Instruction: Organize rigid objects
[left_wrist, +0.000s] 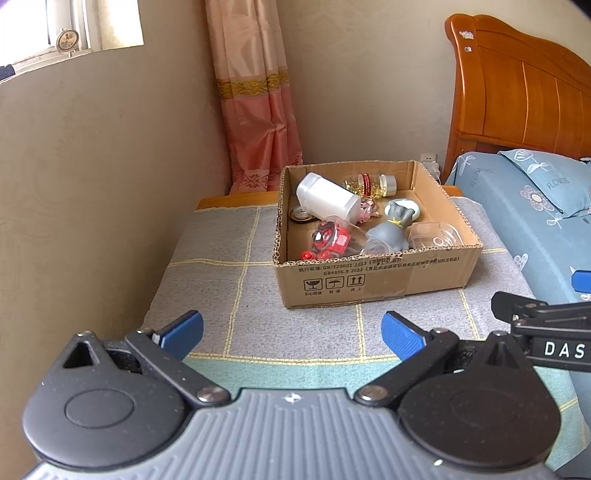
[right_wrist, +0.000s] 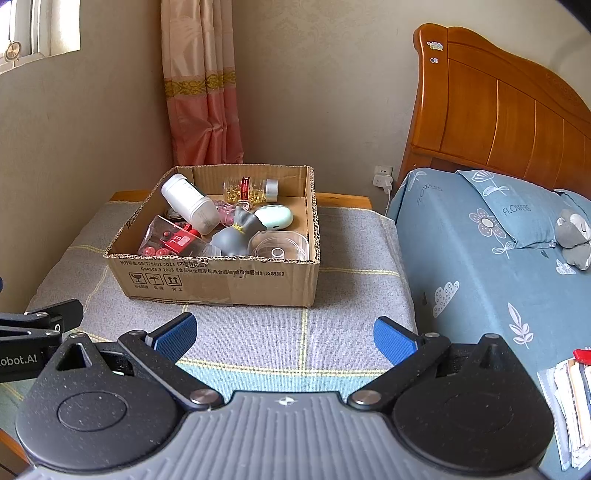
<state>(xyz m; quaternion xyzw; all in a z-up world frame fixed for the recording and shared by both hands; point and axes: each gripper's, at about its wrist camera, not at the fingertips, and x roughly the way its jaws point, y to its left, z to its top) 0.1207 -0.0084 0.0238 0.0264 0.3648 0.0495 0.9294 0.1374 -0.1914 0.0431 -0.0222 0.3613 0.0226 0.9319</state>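
Observation:
An open cardboard box (left_wrist: 373, 275) (right_wrist: 221, 282) stands on a grey checked cloth over a low table. In it lie a white bottle (left_wrist: 327, 197) (right_wrist: 190, 203), a clear jar of yellow capsules (left_wrist: 371, 184) (right_wrist: 251, 190), a grey sack-shaped figure (left_wrist: 391, 230) (right_wrist: 236, 234), a red toy (left_wrist: 330, 238) (right_wrist: 173, 240), a pale green case (right_wrist: 275, 217) and a clear round container (left_wrist: 436, 234) (right_wrist: 279, 245). My left gripper (left_wrist: 291, 334) is open and empty, in front of the box. My right gripper (right_wrist: 284, 334) is open and empty, also in front of it.
A bed with a blue flowered sheet (right_wrist: 480, 258) and a wooden headboard (right_wrist: 498, 110) stands to the right. A pink curtain (left_wrist: 258, 110) hangs behind the table. A grey plush toy (right_wrist: 572, 236) lies on the bed. A stack of papers (right_wrist: 570, 398) sits at right.

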